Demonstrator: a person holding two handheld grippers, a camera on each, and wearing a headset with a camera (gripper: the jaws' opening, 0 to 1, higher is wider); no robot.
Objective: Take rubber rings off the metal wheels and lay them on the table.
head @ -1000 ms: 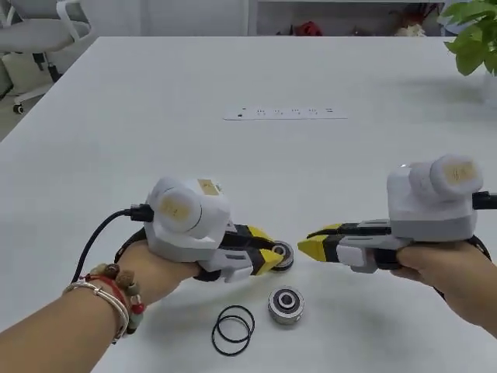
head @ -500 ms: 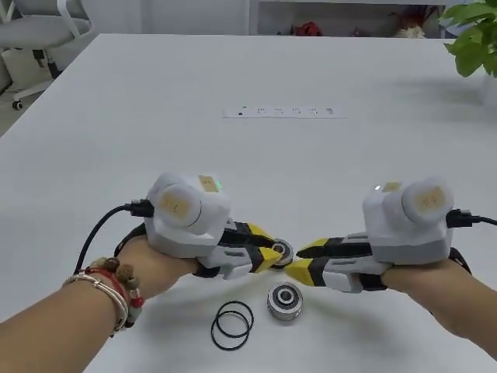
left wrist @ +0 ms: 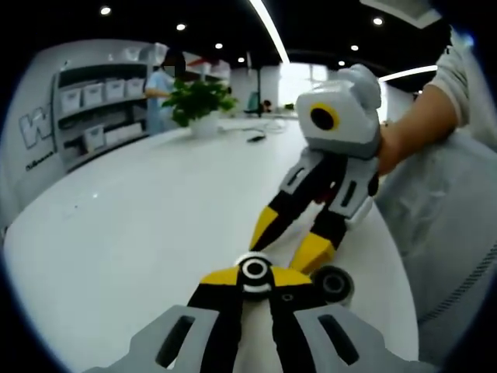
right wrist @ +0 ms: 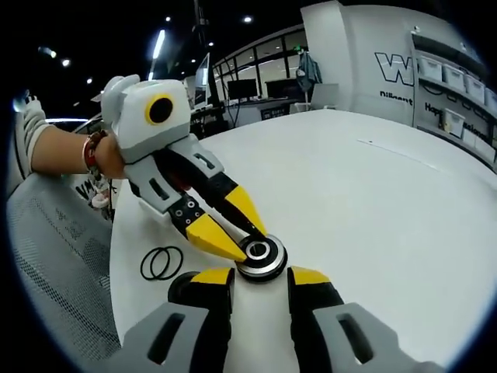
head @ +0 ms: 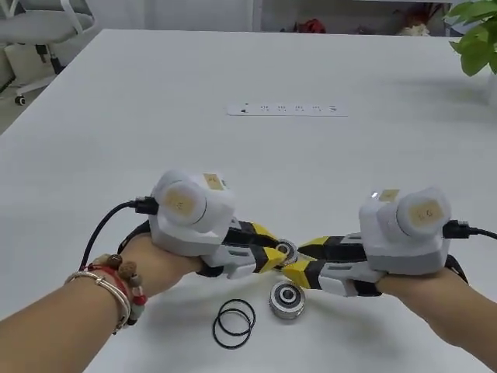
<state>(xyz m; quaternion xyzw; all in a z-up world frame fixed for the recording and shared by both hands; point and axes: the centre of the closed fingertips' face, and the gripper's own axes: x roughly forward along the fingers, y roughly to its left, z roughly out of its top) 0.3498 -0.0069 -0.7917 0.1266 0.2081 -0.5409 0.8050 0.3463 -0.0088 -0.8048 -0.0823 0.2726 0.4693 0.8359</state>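
Far left in the head view: beaded bracelets (head: 116, 286) on the wrist behind the left gripper (head: 273, 255), clamped as a second ago on a metal wheel (head: 285, 250) held just above the white table (head: 194, 85). Below and to the right of that hand, flat on the table: two black rubber rings (head: 234, 322), overlapping, then a second wheel (head: 288, 300) just beside them, both lying where they lay before.

Further right, the change: right gripper (head: 301, 261), well apart from the held wheel a second ago, now brought in tip to tip with the left one, jaws narrowly parted to either side of the wheel. Perhaps touching its rim, but too tight there to tell.

From the left gripper view: wheel face (left wrist: 255, 270) seen head-on, pinched between the yellow tips, with the right gripper (left wrist: 289, 241) spread behind it, the second wheel (left wrist: 334, 284) low right and a plant (left wrist: 198, 97) far back.

From the right gripper view: rings (right wrist: 161, 263) at left, then the left gripper (right wrist: 245, 237) biting the wheel (right wrist: 262, 256), which sits just ahead of the gap between the near jaws.
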